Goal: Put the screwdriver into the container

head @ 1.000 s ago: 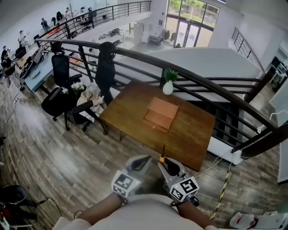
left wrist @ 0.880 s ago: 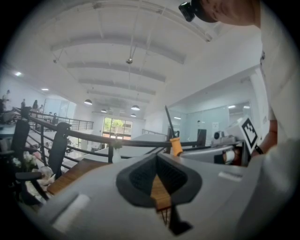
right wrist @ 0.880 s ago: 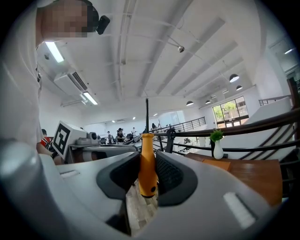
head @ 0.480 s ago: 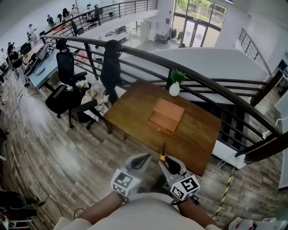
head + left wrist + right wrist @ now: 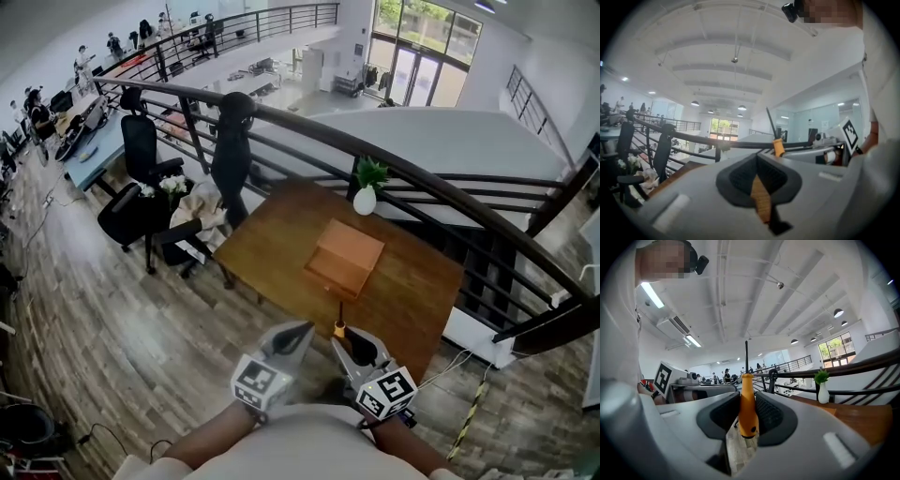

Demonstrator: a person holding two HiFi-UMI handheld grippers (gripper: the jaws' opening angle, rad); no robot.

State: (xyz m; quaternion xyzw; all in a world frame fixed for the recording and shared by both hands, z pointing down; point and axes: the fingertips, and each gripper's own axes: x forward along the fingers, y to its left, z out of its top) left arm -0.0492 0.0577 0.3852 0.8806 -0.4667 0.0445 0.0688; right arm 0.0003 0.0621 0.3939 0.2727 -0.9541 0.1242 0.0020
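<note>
While wooden table (image 5: 403, 292) stands beside railing (image 5: 424, 178) — right gripper (image 5: 344, 339) jaws pinching screwdriver (image 5: 747, 412), left gripper (image 5: 296, 334) jaws together.

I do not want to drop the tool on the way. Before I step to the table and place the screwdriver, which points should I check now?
1. Screwdriver clamped in right claw: ok, pads press its orange handle.
2. Left claw free: ok, shut on nothing.
3. Container on table: ok.
4. Container open on top: cannot tell.
5. Table within reach: not ok, floor lies between.
6. Vase apart from container: ok.
</note>
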